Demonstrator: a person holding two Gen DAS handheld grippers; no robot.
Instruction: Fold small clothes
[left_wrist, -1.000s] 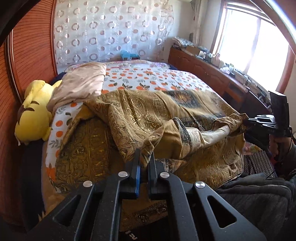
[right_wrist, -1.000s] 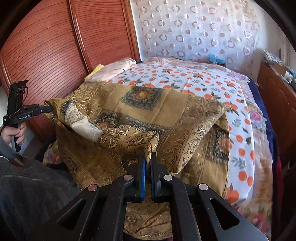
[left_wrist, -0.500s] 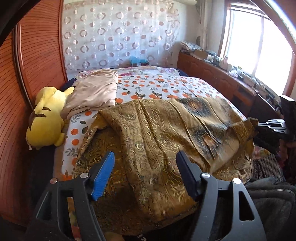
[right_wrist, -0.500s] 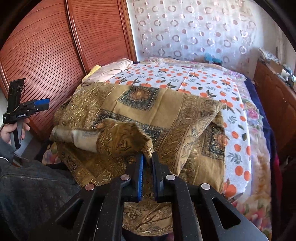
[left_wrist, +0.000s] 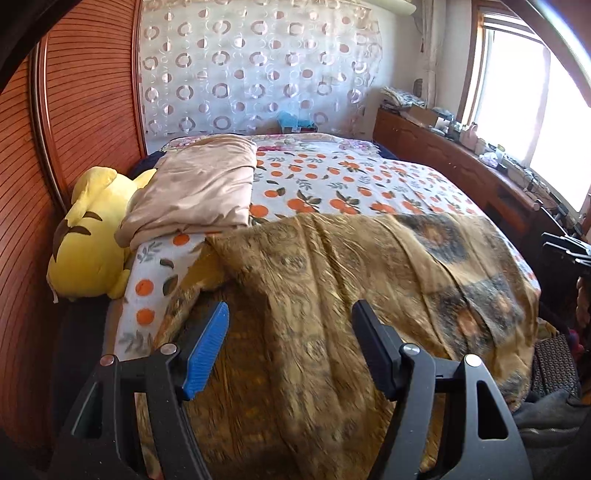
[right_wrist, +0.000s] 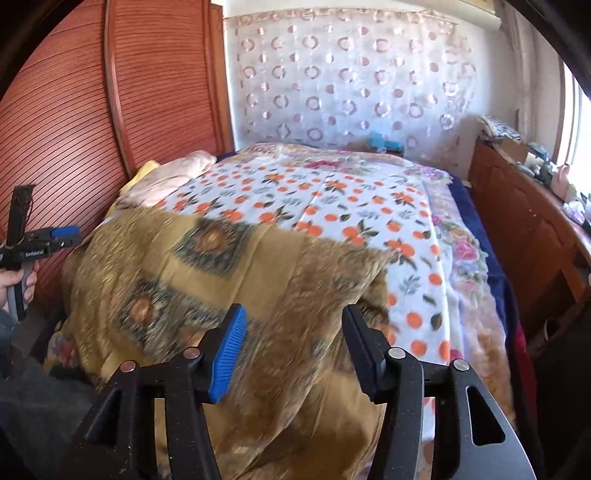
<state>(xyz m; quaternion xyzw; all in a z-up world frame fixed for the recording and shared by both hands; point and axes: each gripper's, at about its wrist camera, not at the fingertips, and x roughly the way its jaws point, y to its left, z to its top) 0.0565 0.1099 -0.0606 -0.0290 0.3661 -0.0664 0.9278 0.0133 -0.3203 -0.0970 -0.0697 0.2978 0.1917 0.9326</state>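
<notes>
Both wrist cams look down-fwd, close over bed (left_wrist: 369, 177); share gold cloth (right_wrist: 258, 280).

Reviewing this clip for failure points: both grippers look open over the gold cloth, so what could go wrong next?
The gold patterned cloth hangs over the bed's near edge, so it may slide off. With left gripper and right gripper both open after just releasing, the fresh fold could spring loose. Regrasping might pinch the orange-print sheet too.

Cloth (left_wrist: 332, 295) on bed (left_wrist: 369, 177)
</notes>
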